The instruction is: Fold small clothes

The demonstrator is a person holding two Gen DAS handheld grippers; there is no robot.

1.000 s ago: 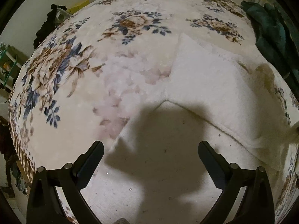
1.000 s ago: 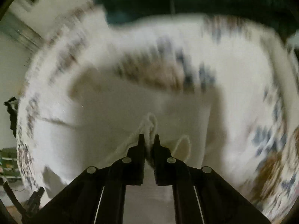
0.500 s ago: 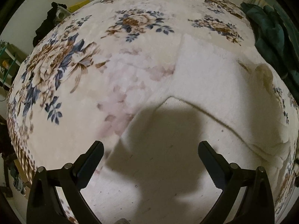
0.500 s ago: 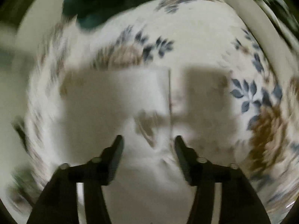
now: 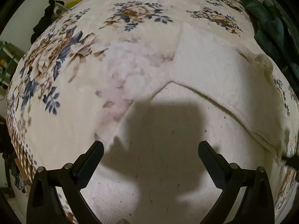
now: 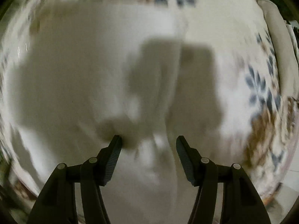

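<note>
Right gripper (image 6: 148, 143), previously clamping a garment loop, is now hanging with jaws apart, empty.
Left gripper (image 5: 151, 154) is hovering spread wide, empty, over the white garment (image 5: 196, 71) lying folded on the flowered blanket (image 5: 71, 56); risk: nudging the loose top layer is likely undoing the fold.

Floral bedspread (image 5: 78, 59): cream ground with blue and brown flower sprays, fills most of both views; blurred in the right wrist view (image 6: 261, 97). Dark green fabric (image 5: 269, 29): heaped at upper right of the left wrist view, on the bedspread's far edge. Black item (image 5: 44, 22): bunched at upper left, beyond the edge. Green shelf frame (image 5: 7, 56): far left edge, partly cut off.
</note>
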